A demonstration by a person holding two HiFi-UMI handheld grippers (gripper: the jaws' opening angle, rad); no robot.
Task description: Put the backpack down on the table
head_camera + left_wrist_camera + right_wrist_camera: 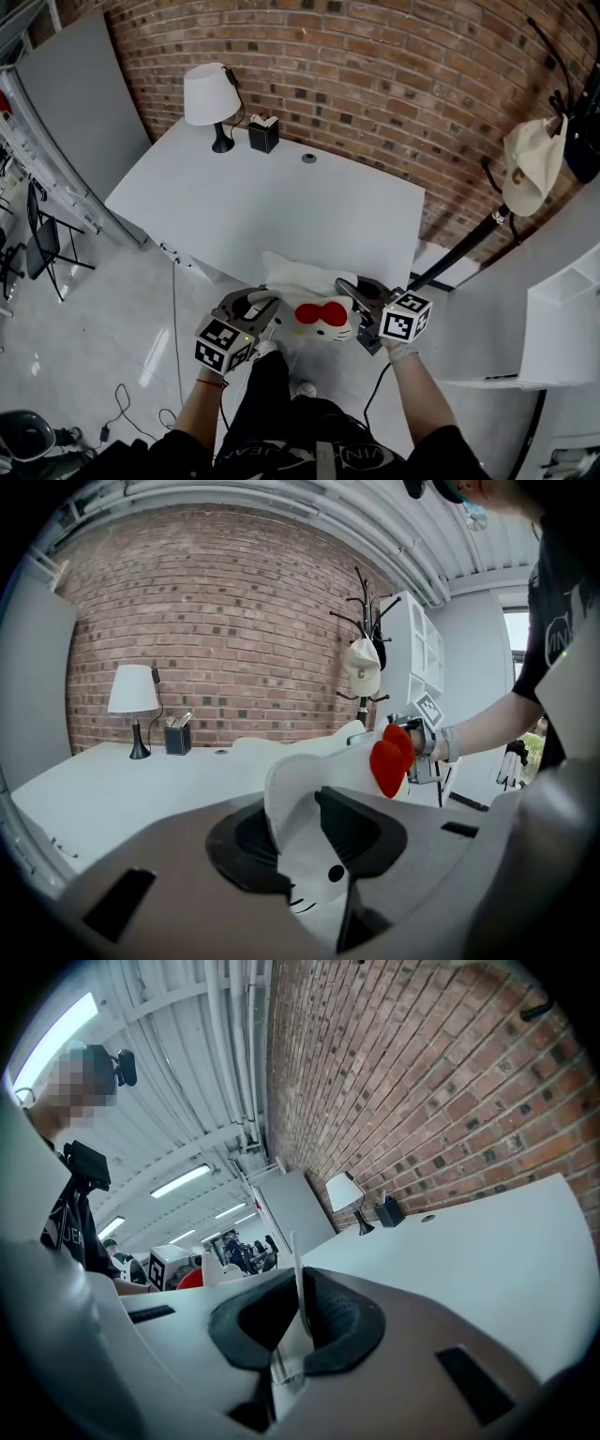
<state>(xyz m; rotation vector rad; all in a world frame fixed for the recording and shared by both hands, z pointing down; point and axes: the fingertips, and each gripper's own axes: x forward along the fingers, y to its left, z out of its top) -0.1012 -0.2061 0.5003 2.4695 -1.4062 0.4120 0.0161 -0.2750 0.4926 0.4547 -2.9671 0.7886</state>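
A: Listing the task item first: white cat-face fabric backpack with a red bow (314, 302) (292, 794), quantity one. You hold it between your two tongs, at the near edge of the white rectangular table (262, 206) (112, 789) (469, 1241). Whether it rests on the top, I cannot tell.

B: Tongs, quantity two. Your left tongs (269, 311) (314, 832) are clenched on the backpack's left side, with a rounded white flap standing up between the pads. Your right tongs (352, 292) (298, 1321) are clenched on its right side, pinching a thin white edge (297, 1283) of the backpack.

A: So the backpack spans the gap, with the left tongs on one end and the right tongs on the other.

B: Agreed. Furnishings at the table's far end: white-shaded lamp on a black stem (208, 98) (133, 691) (345, 1192), quantity one; small black open-topped box (263, 134) (177, 736) (388, 1210) just beside it, quantity one.

A: To your right: black coat stand (469, 246), quantity one, with one cream cap (530, 164) (362, 663) hung on it. Behind it all, a red brick wall (375, 84).
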